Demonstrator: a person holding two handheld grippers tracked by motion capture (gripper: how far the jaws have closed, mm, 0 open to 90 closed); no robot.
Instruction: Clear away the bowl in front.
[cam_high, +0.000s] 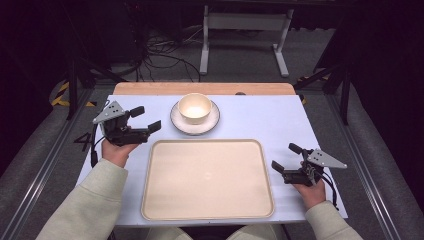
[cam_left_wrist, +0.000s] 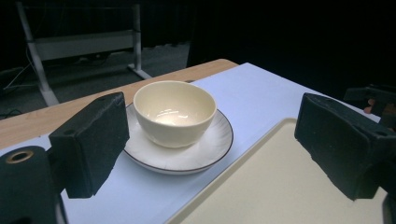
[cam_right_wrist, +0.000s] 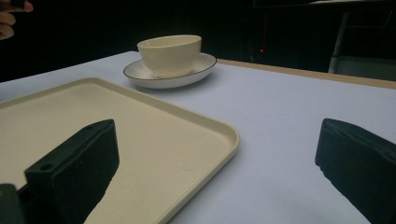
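Biggest thing first: the table (cam_high: 280, 120), pale blue top w/ a wood strip along the far edge. On it, dead centre and nearest the person, the cream tray (cam_high: 207, 212), flat, raised rim, nothing on it. At 12 o'clock from the tray, just beyond its far edge, the white plate (cam_high: 214, 121) w/ a dark rim line, and the cream bowl (cam_high: 194, 107) sits upright in the middle of it.

Handling, as a judgement: bowl looks glazed ceramic, so stiff, smooth, prob slippery under the pads and breakable if knocked or dropped; not heavy, looks empty. Best bite is across the wall at the rim, one jaw inside, one outside. Plate is thin and lies flat, so little to get under; its edge at 9 o'clock is nearest. Bowl rests loose on the plate, so lifting the plate alone risks it sliding.

Now the hands. Left gripper (cam_high: 145, 118) is at 9 o'clock of the plate, raised off the table, pointing across toward the bowl, jaws wide apart, nothing between them; forearm comes up from bottom left. Right gripper (cam_high: 286, 156) is at 3 o'clock of the tray, low, pointing inward, jaws apart too, holding nothing.
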